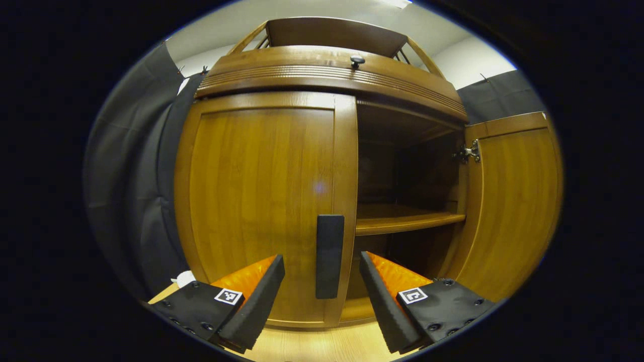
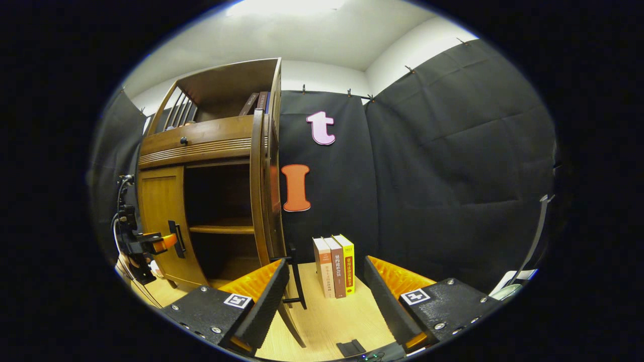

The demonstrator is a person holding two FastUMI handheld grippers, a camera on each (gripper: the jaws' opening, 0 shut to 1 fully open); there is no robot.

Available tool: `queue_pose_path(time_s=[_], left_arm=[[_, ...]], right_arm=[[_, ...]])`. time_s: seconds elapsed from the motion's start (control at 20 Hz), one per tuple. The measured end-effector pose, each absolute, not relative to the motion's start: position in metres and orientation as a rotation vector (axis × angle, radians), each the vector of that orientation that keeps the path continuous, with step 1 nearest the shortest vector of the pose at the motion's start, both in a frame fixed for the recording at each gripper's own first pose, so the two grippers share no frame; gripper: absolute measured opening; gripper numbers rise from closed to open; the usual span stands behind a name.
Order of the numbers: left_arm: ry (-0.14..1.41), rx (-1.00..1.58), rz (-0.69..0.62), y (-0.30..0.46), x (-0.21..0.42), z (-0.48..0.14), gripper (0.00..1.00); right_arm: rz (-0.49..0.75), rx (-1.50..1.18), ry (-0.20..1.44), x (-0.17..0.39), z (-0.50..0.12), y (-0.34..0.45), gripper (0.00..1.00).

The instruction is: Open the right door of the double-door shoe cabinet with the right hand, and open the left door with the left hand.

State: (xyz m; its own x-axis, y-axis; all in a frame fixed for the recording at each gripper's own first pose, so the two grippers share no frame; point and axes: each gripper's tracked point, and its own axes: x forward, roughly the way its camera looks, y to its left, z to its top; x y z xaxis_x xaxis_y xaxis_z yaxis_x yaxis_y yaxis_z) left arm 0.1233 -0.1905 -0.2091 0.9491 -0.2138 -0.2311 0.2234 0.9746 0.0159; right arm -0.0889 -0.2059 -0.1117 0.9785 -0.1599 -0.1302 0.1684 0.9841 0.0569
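Closed left brown wooden door's black bar handle being framed between spread left tongs, untouched; right tongs being held apart beside opened right door.

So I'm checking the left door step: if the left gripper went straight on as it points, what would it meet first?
Probably the dark handle on the closed left door: it sits between the open left gripper fingers, though its depth is unclear.
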Motion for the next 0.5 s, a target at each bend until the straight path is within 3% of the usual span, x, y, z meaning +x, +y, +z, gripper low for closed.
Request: queue_pose_path(time_s=[0.3,0.5], left_arm=[[0.234,0.040,-0.224,-0.198,0.146,-0.229,0.94],[0.239,0.066,-0.203,-0.198,0.156,-0.233,0.79]], right_arm=[[-0.166,0.071,0.130,-0.092,-0.114,-0.203,0.92],[-0.173,0.084,0.125,-0.092,-0.113,-0.204,0.92]])
